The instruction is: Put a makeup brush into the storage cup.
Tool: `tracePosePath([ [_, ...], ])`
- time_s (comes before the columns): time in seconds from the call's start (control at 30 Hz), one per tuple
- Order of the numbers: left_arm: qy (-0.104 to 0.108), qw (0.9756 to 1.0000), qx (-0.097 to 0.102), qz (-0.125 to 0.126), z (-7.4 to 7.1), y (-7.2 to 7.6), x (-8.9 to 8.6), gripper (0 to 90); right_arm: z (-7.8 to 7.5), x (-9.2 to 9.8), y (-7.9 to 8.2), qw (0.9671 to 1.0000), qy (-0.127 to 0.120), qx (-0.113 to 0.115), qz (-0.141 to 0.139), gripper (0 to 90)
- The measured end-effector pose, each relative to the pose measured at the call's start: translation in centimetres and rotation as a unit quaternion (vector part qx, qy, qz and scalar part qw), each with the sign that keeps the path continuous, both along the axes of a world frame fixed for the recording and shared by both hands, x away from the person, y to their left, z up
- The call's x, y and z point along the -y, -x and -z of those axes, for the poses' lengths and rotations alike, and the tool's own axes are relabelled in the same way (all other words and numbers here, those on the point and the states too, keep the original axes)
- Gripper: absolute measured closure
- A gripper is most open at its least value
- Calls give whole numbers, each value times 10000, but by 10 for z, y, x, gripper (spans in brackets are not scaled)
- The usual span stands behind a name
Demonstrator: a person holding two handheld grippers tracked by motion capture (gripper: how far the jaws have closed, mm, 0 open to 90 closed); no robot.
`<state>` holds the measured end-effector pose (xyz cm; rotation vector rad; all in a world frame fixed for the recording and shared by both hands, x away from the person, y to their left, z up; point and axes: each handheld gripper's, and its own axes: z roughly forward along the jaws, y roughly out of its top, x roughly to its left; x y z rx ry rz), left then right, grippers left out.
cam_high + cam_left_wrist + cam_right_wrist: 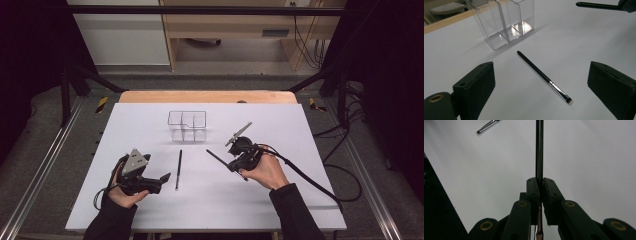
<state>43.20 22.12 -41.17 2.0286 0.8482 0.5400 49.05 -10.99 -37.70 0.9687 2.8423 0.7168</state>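
- Organizer (187, 125) empty so far: neither brush is in.
- My right claw (231, 164) grips one brush (218, 159), lifted right of it.
- Second brush (178, 169) lies just before it; my left claw (165, 177) gapes, empty.

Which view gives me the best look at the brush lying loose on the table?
The left gripper view: the loose brush lies whole and sharp between that gripper's open jaws. The high view shows it small; the right gripper view catches its bristle end at the top edge.

Black brush (537, 70), clear organizer (504, 22), white table (150, 210).
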Motion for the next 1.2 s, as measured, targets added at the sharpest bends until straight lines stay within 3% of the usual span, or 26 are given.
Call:
tracePosePath([
  [0.07, -11, 10000, -5, 66, -1, -1, 2, 68, -1, 0, 1, 10000, -14, -23, -45, 842],
  [0.27, -308, 9990, 3, 338, -6, -5, 10, 66, -4, -5, 1, 9998, -25, -75, -190, 842],
  [0.53, -582, 9964, 81, 604, -23, -9, 21, 65, -5, -6, 3, 9996, 3, -73, -281, 842],
  [1.2, -1232, 9836, 210, 1299, -47, -9, 59, 69, -16, -12, 9, 9984, -131, -112, -537, 842],
])
